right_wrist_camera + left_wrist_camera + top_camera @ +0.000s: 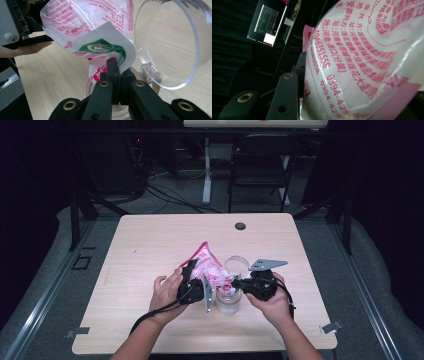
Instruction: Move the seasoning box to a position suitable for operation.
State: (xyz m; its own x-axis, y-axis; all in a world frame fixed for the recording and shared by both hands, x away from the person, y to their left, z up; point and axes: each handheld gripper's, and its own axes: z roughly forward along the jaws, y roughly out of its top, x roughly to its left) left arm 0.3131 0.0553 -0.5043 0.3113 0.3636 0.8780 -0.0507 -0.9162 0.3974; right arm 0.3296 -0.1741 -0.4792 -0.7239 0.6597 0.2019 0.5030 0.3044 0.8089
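Pink-printed plastic bag (206,265) of white powder, held tilted above the glass jar (228,301) on the bench (150,250). Left gripper (192,282) jaws clamp its bulging body; right gripper (113,75) jaws pinch its torn corner. Soft, slippery, likely shifting; grip the film edges.

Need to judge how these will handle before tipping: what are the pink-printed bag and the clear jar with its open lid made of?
The pink-printed bag looks like thin glossy plastic film: translucent, creased, with glare streaks and white contents showing through. The clear jar could be glass or hard plastic, transparent with bright highlights. Its round clear lid looks like thick rigid acrylic, though glass is possible.
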